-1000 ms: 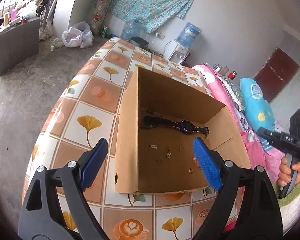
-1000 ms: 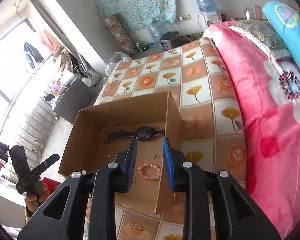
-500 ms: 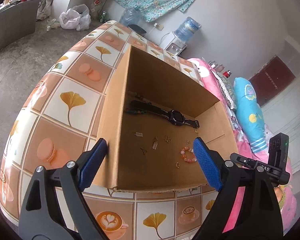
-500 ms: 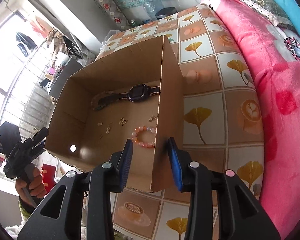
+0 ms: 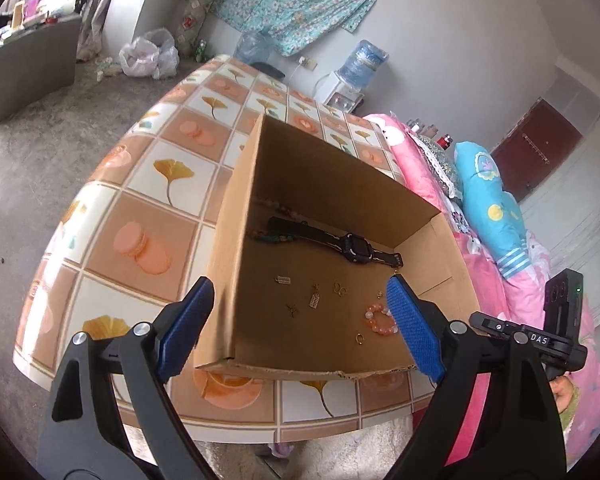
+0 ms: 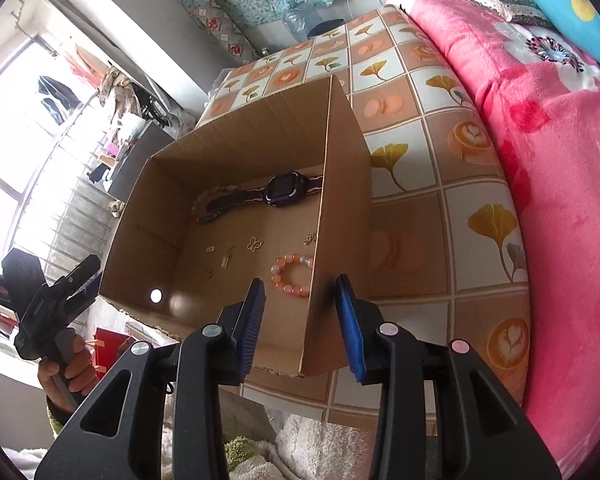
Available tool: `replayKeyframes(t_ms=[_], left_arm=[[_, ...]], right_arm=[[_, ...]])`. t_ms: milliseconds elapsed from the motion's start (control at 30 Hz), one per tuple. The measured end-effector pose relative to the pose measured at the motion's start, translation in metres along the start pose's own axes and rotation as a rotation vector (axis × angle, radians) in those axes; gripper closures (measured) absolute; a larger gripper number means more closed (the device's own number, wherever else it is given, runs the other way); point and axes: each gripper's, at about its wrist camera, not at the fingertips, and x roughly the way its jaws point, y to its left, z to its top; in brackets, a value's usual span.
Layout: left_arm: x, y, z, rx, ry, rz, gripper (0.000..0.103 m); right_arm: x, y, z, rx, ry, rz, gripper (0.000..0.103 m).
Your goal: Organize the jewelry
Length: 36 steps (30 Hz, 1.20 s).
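While both grippers hang over the near edge of the cardboard box [image 5: 236,248], neither holds anything. The left gripper [image 5: 296,320] stands wide apart, its left pad outside the box's left wall and its right pad over the box floor. The right gripper [image 6: 300,316] is partly apart and straddles the box's right wall; the wall sits between its pads, and no contact with either pad can be confirmed. Its jaws have just been opening.

Inside the box, ahead of the right gripper and just left of the straddled wall, lies an orange bead bracelet [image 6: 290,276]. Beyond it, near the far wall, lies a dark wristwatch [image 6: 278,192], with a second beaded strand [image 6: 204,206] at its left end. Small gold charms [image 5: 314,300] are scattered between the left gripper's pads. The box rests on a tile-patterned table [image 5: 156,216].
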Motion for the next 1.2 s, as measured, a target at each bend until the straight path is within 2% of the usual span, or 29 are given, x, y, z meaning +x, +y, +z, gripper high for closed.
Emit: replayKeyframes(t_ms=[33,67,133,233,300,367,533,733,833,933,1100,1200], left_arm=[[-0.008,-0.004,-0.002,0.027,-0.027,0.029,0.02],[-0.017,-0.007,-0.003,0.052,-0.048,0.052,0.018],[-0.031,-0.015,-0.009,0.086,-0.07,0.095,0.018],[-0.052,-0.03,-0.022,0.148,-0.117,0.163,0.011],[-0.063,-0.041,-0.033,0.193,-0.16,0.222,0.01],[-0.067,-0.048,-0.043,0.219,-0.173,0.274,0.009],[-0.06,-0.057,-0.063,0.232,-0.101,0.35,0.009],[-0.041,-0.064,-0.072,0.276,-0.037,0.432,0.009],[-0.034,-0.068,-0.073,0.274,0.002,0.433,0.009],[-0.029,-0.069,-0.074,0.236,0.034,0.397,0.009],[-0.024,-0.076,-0.076,0.257,0.056,0.401,0.009],[-0.025,-0.076,-0.074,0.231,0.066,0.38,0.009]], right_arm=[[-0.008,0.002,-0.003,-0.01,-0.033,-0.019,0.064],[-0.018,0.006,-0.007,-0.022,-0.07,-0.04,0.056],[-0.037,0.012,-0.016,-0.044,-0.137,-0.078,0.048],[-0.062,0.03,-0.038,-0.122,-0.238,-0.154,0.035],[-0.07,0.043,-0.053,-0.164,-0.277,-0.173,0.028],[-0.069,0.052,-0.066,-0.194,-0.277,-0.177,0.021],[-0.049,0.076,-0.087,-0.242,-0.214,-0.188,0.014],[-0.025,0.1,-0.092,-0.257,-0.208,-0.296,0.011],[-0.017,0.109,-0.092,-0.261,-0.195,-0.309,0.01],[-0.013,0.116,-0.094,-0.283,-0.187,-0.313,0.01],[-0.011,0.119,-0.095,-0.282,-0.19,-0.342,0.01],[-0.011,0.114,-0.094,-0.255,-0.187,-0.35,0.01]])
